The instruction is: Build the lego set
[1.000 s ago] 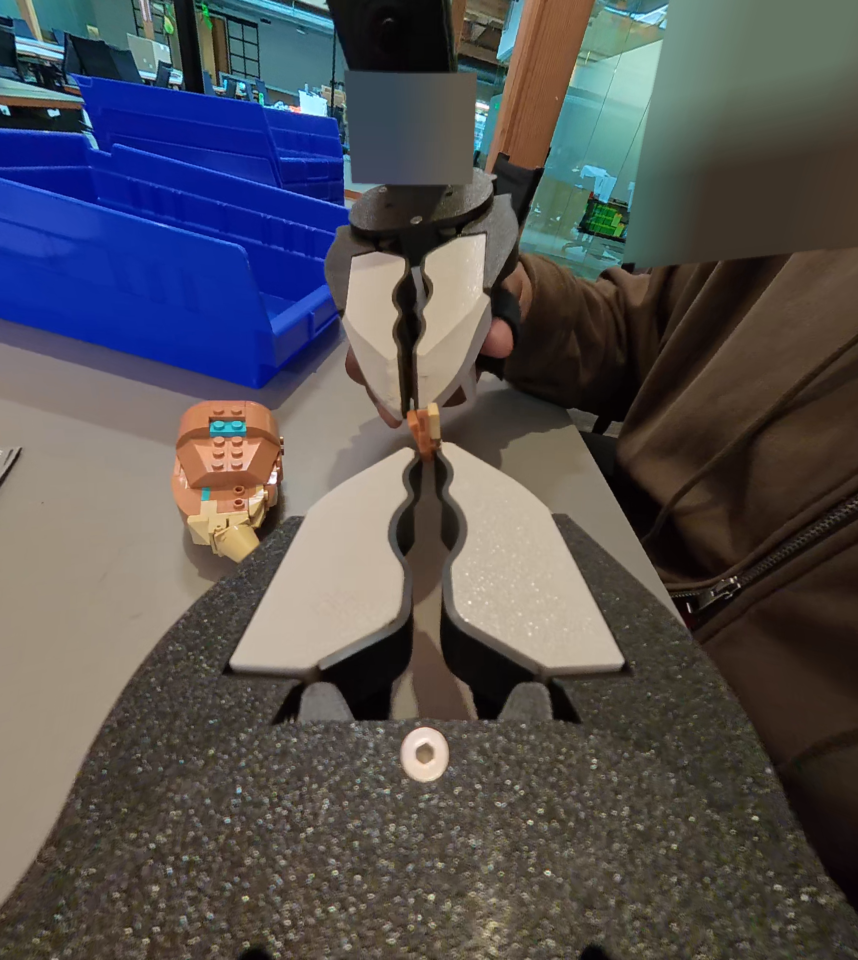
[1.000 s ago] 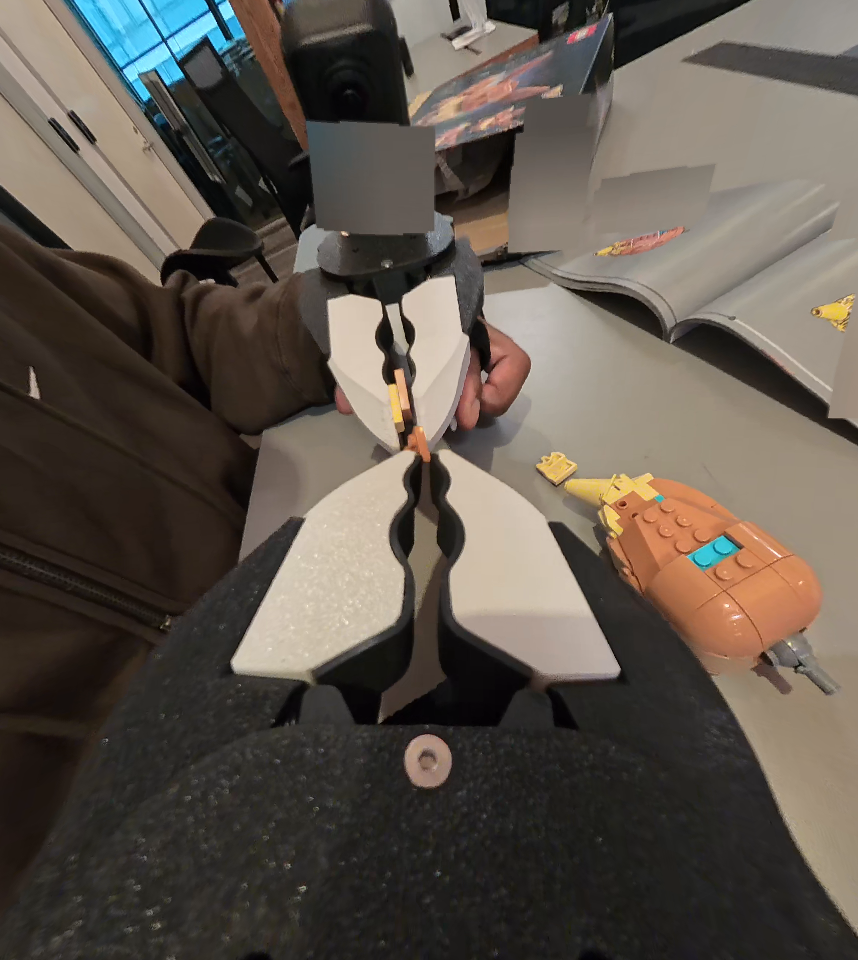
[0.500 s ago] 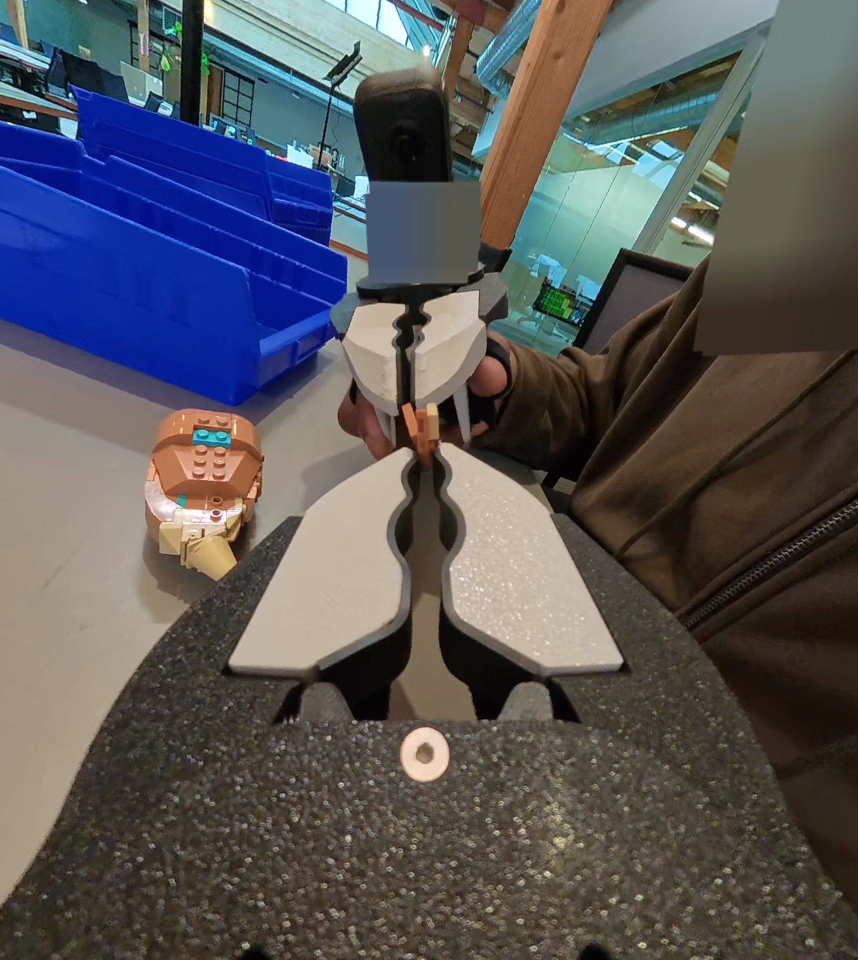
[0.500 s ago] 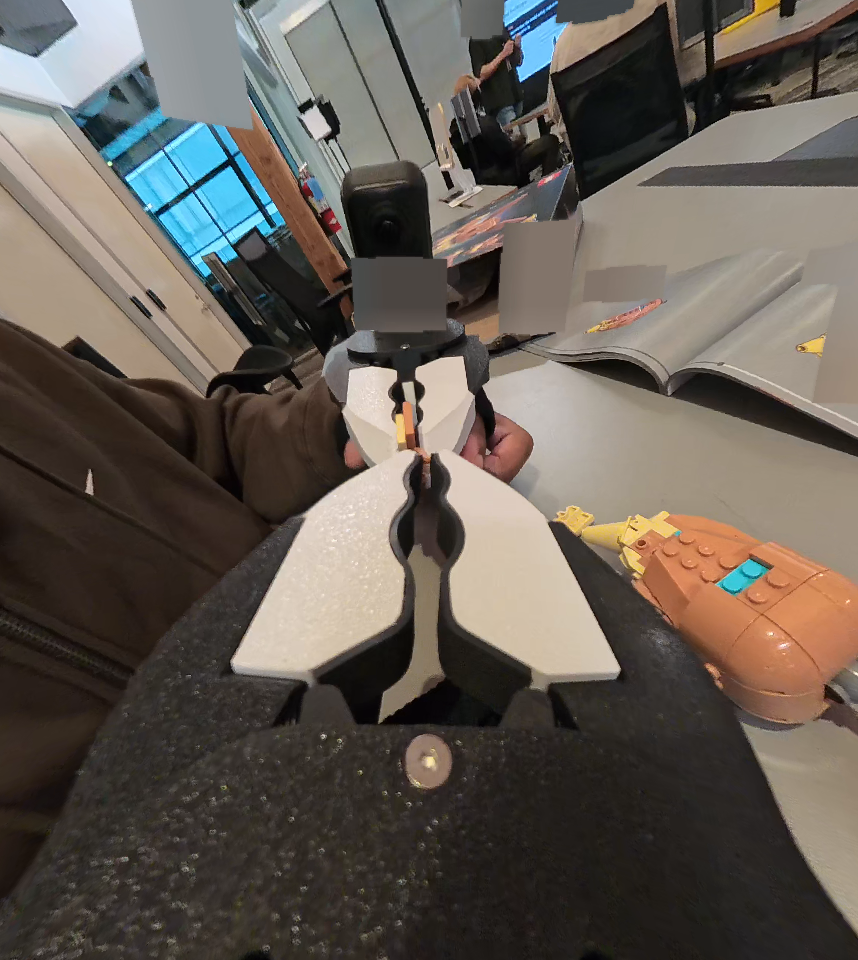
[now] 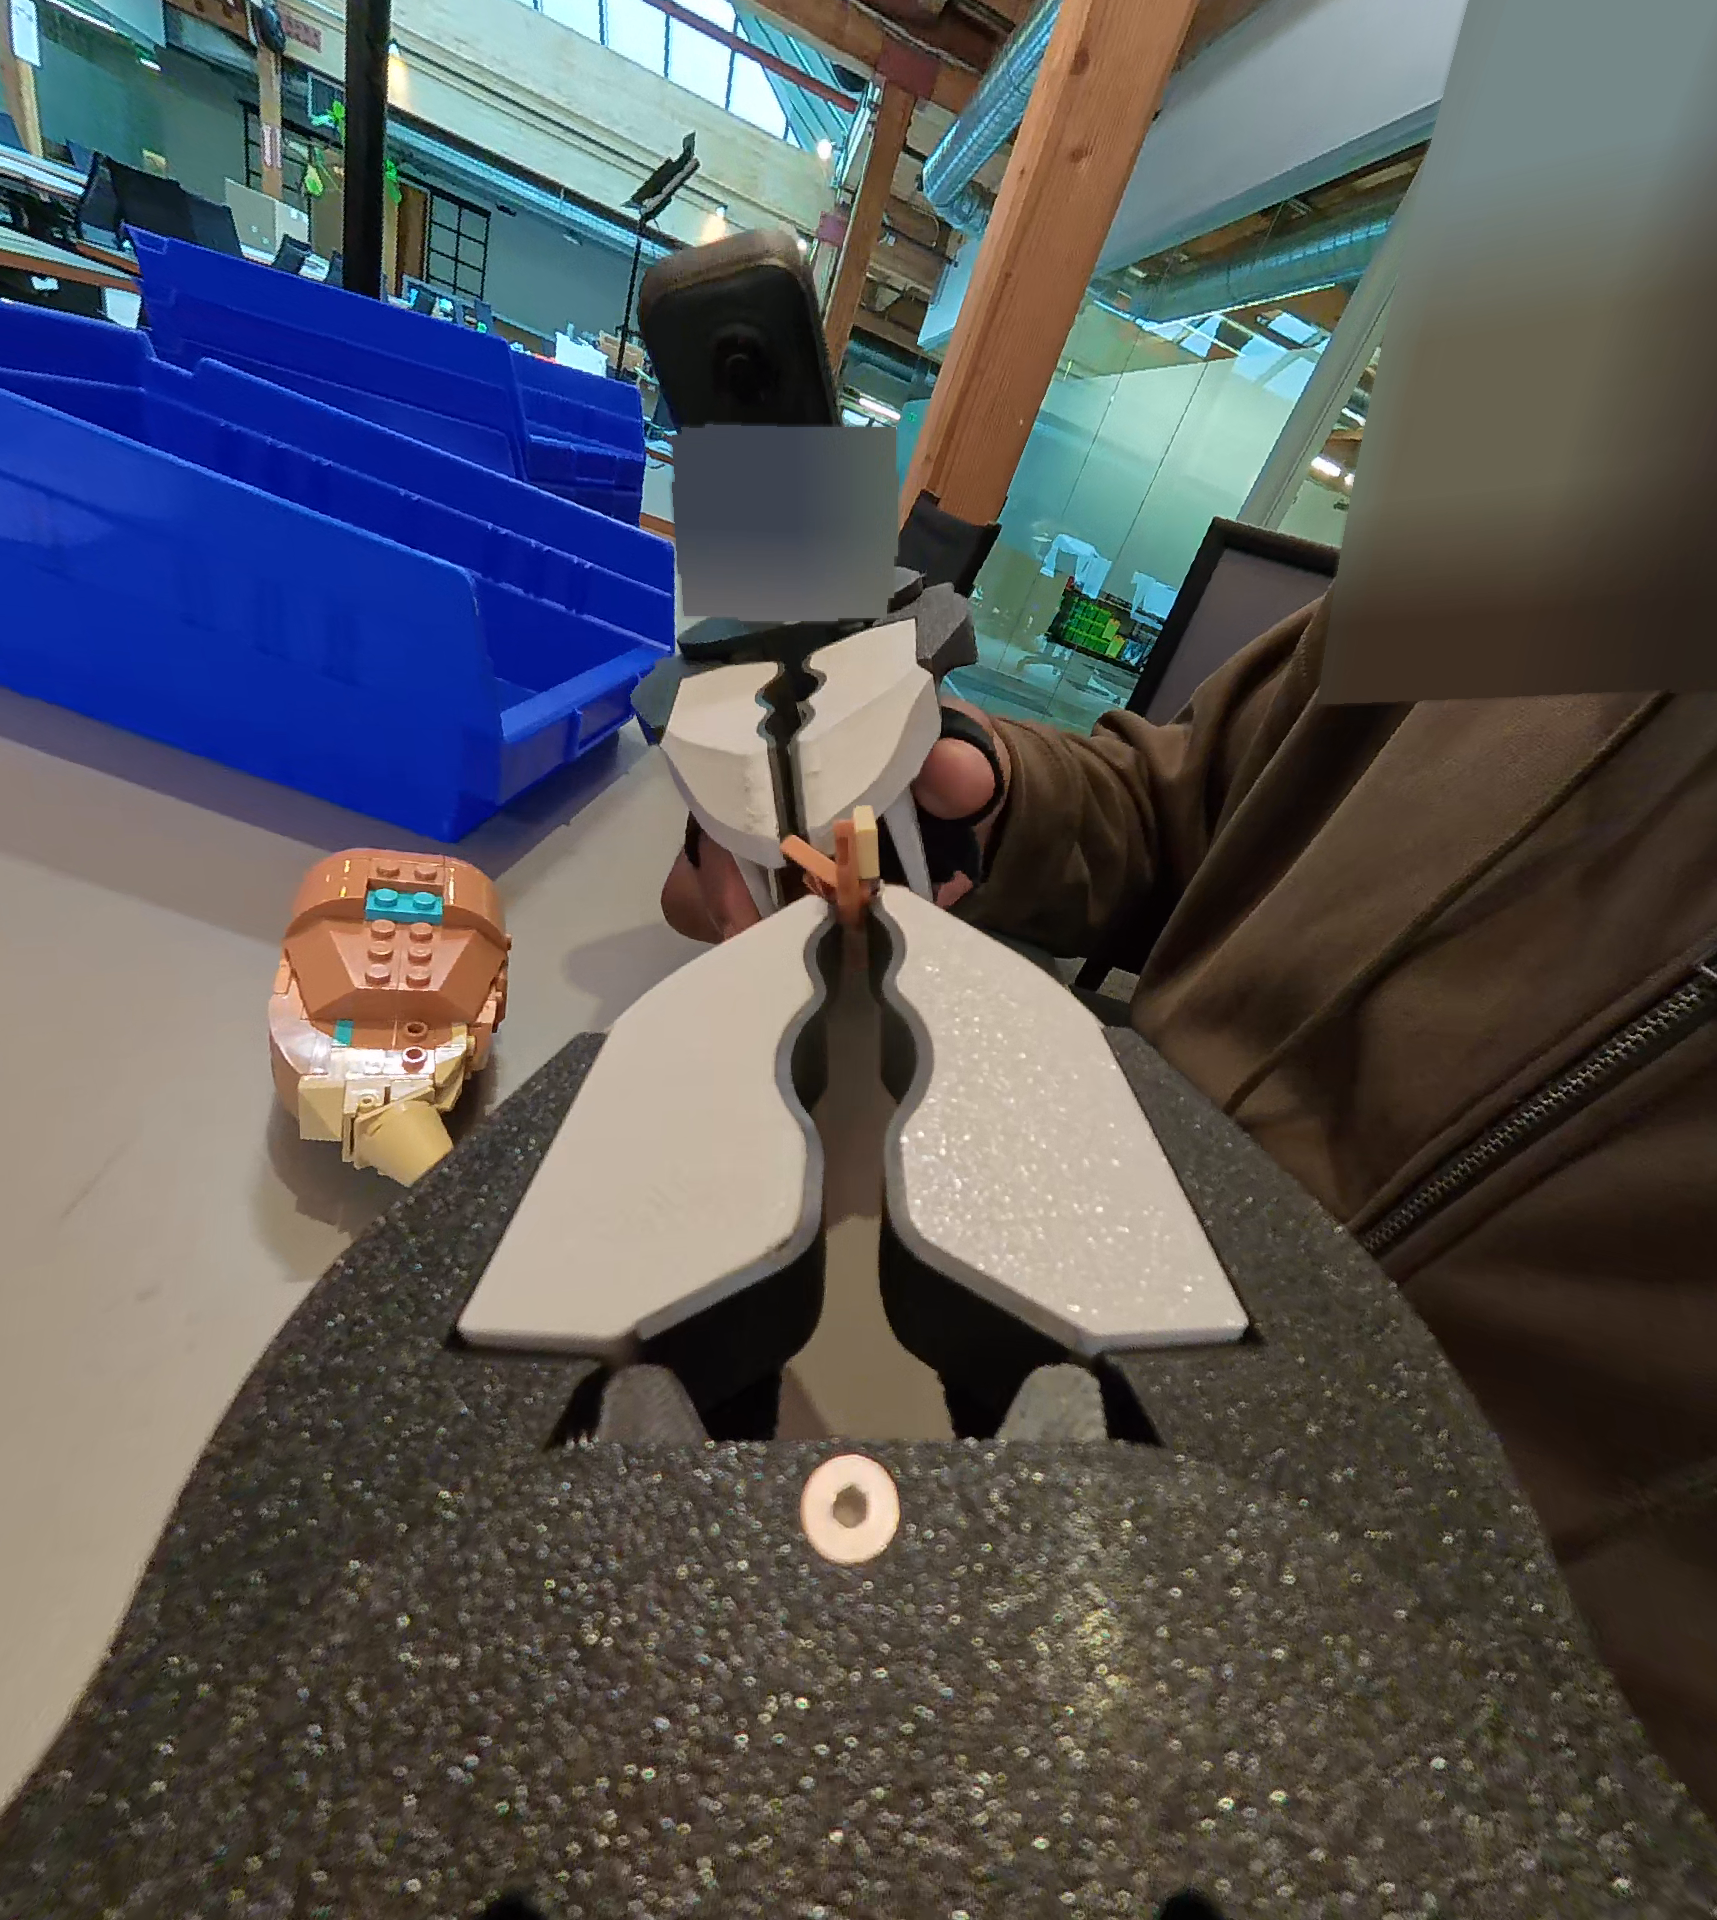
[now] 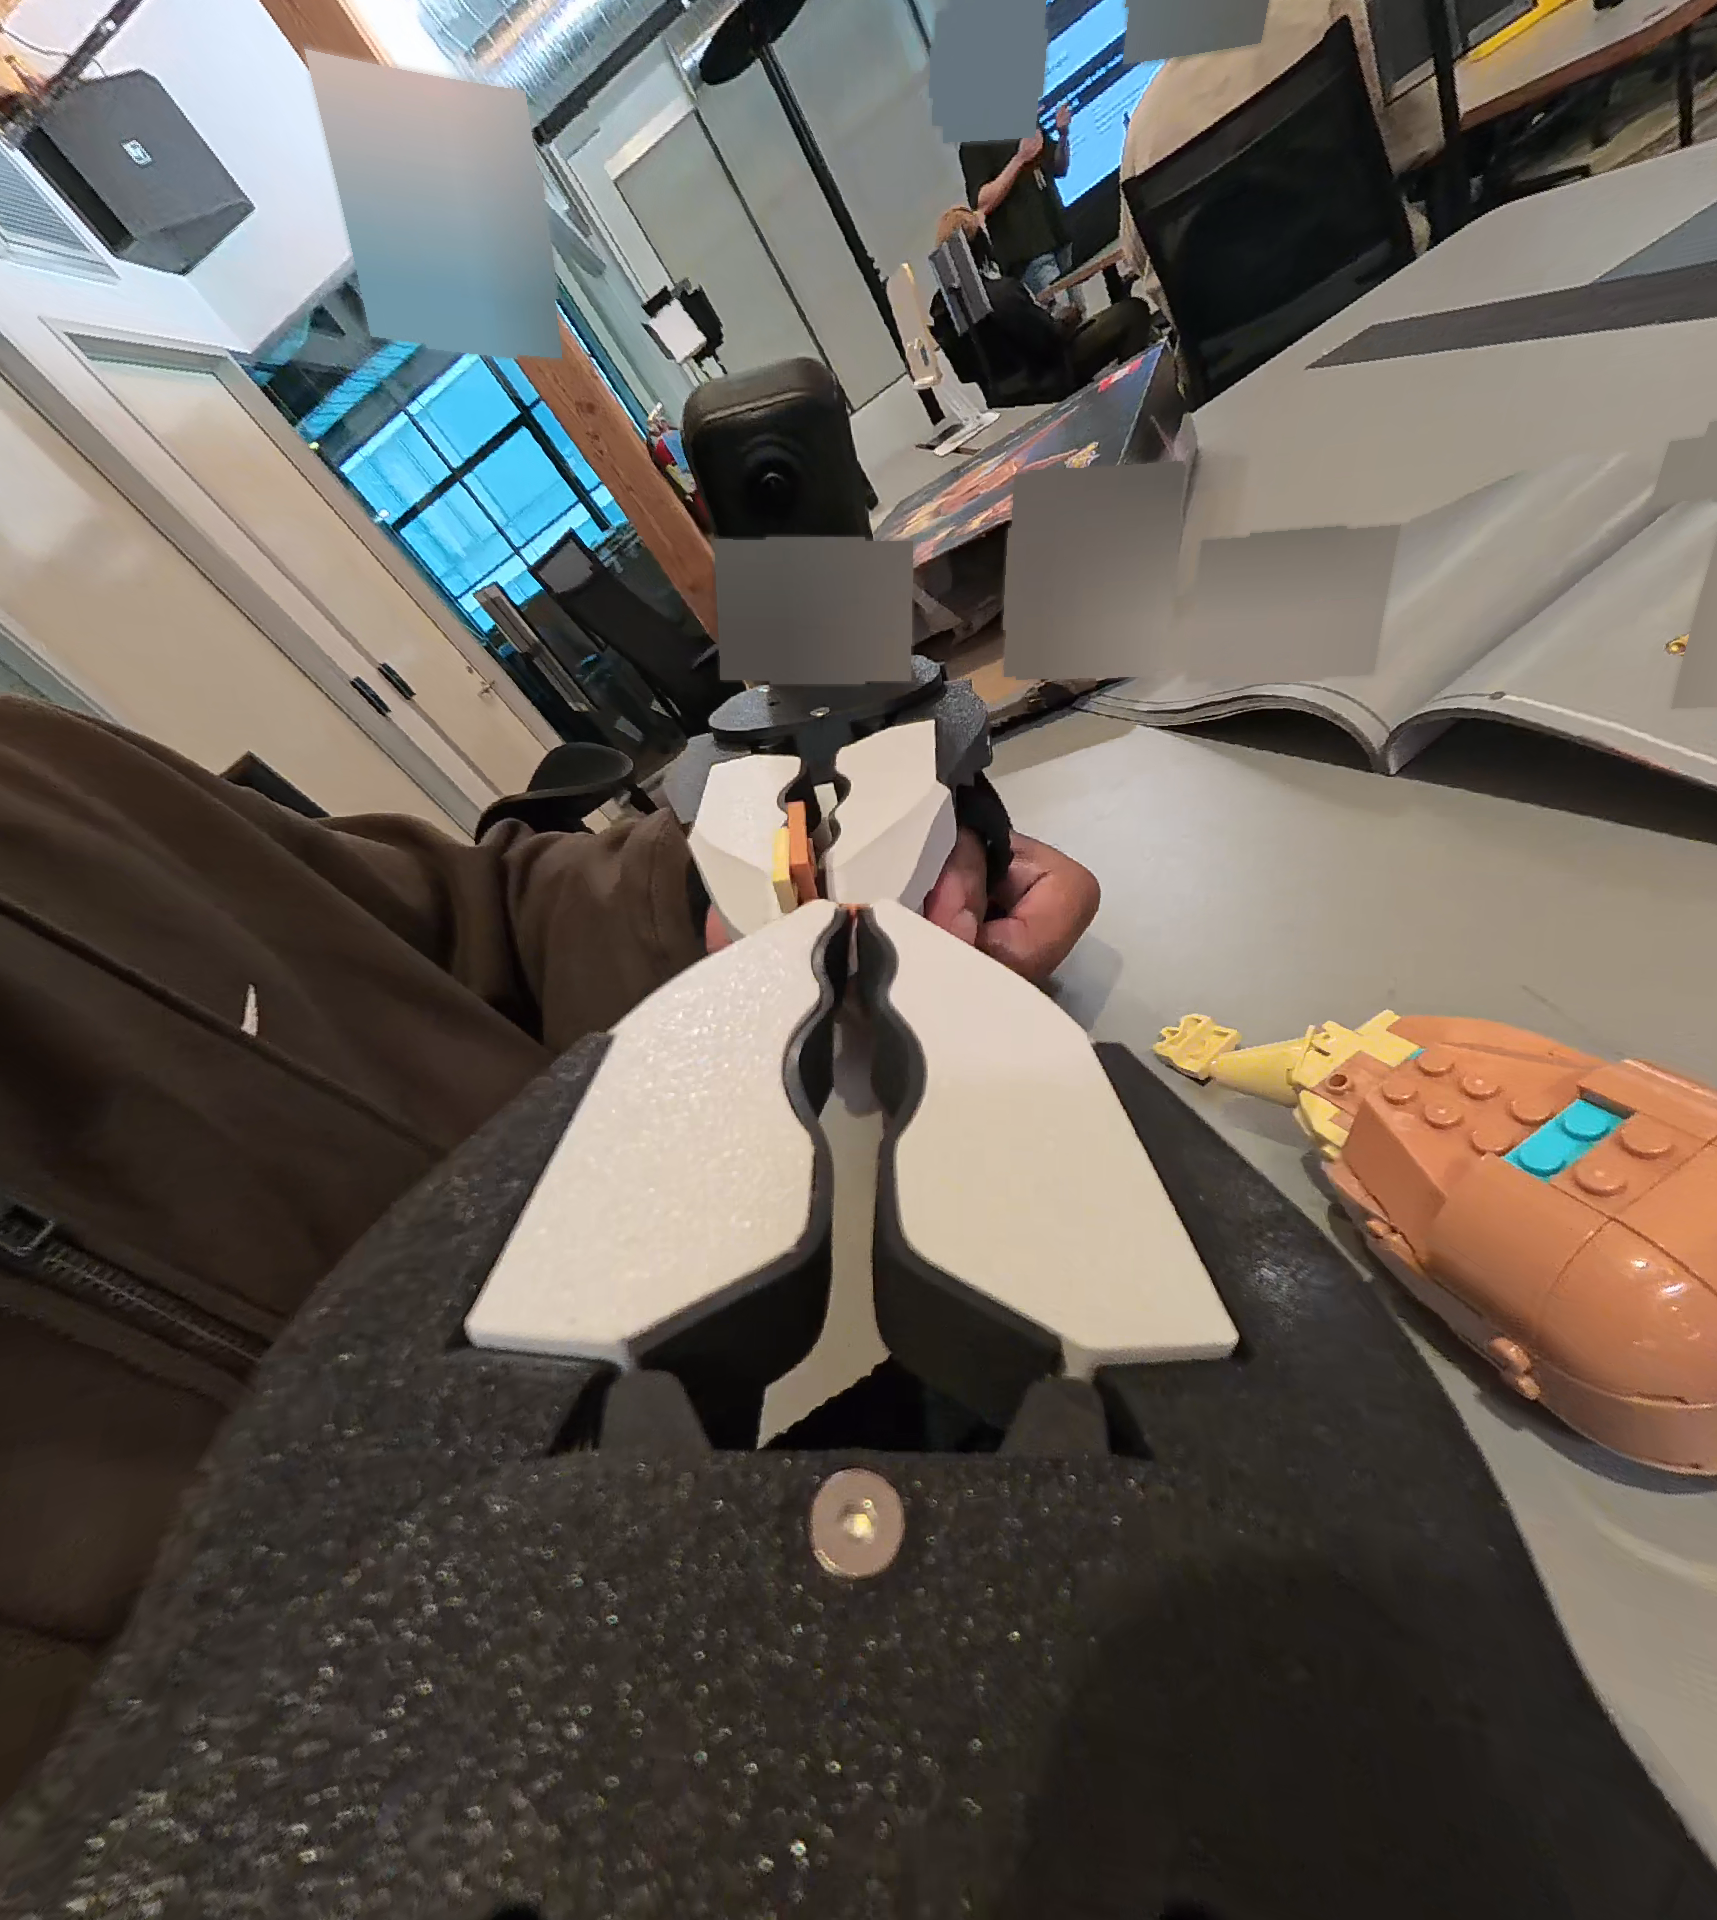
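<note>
Brown zip-up hoodie sleeve (image 5: pixel 1405 935); speckled black gripper (image 5: pixel 849 914) with pale grey wavy-edged fingers (image 5: pixel 688 1122), silver screw

Lego model (image 5: pixel 386 1003) lies on the table (image 5: pixel 85 1195) before the bins (image 5: pixel 210 582), left of both grippers' meeting fingers (image 5: pixel 719 1101)

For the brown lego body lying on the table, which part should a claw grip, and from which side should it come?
Grip the lego body across its wide middle, coming from above. It lies flat on the table, so its long curved flanks are free, while the thin yellow cone at one end would probably bend or snap off.
</note>
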### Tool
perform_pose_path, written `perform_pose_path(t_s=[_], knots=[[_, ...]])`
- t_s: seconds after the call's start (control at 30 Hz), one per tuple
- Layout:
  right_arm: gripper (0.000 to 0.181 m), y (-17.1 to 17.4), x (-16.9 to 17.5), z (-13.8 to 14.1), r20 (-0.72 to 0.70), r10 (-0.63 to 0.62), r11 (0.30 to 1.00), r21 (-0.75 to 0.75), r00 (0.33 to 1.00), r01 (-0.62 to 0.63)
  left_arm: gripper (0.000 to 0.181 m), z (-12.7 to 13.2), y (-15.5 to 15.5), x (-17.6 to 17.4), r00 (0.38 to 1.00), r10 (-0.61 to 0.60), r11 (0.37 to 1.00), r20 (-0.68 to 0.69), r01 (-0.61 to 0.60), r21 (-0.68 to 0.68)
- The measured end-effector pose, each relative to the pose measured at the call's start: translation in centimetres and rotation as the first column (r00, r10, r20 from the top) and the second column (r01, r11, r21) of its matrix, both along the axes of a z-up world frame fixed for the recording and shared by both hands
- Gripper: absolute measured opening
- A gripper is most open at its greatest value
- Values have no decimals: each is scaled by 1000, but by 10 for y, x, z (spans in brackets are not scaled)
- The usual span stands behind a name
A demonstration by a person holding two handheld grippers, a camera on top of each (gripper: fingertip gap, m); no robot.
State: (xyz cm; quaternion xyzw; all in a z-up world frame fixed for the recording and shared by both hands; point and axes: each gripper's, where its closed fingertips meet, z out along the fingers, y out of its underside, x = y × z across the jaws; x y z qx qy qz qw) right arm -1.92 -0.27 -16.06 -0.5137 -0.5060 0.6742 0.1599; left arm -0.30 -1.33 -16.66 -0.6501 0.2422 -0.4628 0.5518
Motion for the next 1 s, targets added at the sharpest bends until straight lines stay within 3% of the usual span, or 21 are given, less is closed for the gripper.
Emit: perform_pose_path(t_s=[0.5, 1.0], knots=[[7, -7, 0, -2, 2, 24, 999, -32, 1000, -24, 4, 1, -5, 4, 999, -38, 999, 1, 38, 7], [12, -10, -4, 9, -11, 27, 994, -107, 1000, -28, 4, 13, -4, -2, 985, -55, 998, 165, 62, -32]])
